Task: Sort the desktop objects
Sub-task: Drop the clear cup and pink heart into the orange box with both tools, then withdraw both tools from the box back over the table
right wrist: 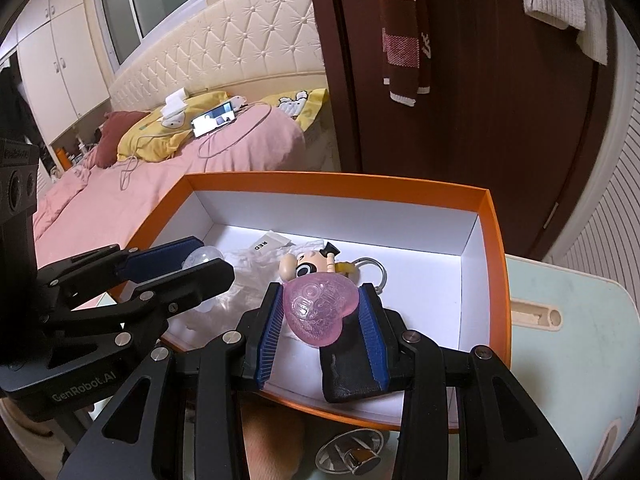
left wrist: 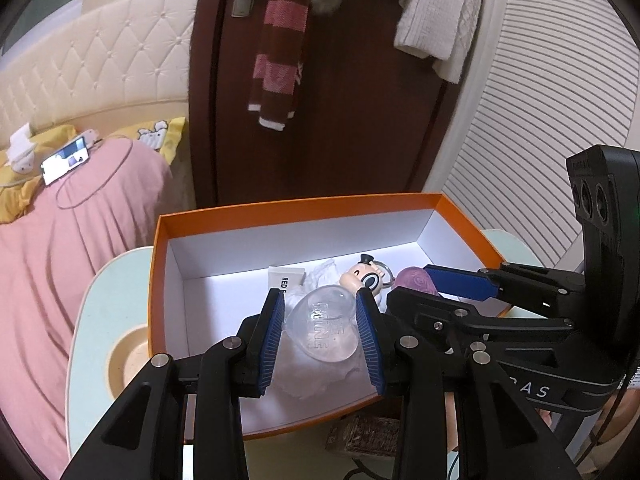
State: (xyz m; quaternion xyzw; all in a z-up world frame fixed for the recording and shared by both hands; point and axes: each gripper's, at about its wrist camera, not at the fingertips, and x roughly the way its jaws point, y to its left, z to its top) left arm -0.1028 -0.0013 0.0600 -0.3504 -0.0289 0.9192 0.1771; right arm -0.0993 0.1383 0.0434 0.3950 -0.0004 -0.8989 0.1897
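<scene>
Left claw (left wrist: pixel 322 330) clamping clear heart (left wrist: pixel 324 326), right claw (right wrist: pixel 320 330) pink heart (right wrist: pixel 318 310), tips toward camera.

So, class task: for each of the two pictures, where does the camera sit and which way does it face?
Left wrist view: sits on the left gripper, looks forward and down into the orange box; its fingers clamp a clear heart.
Right wrist view: sits on the right gripper, faces the same way; its fingers clamp a pink heart.
Shared: the box, a cartoon figure keychain, the bed, the door, and each other's gripper.
</scene>
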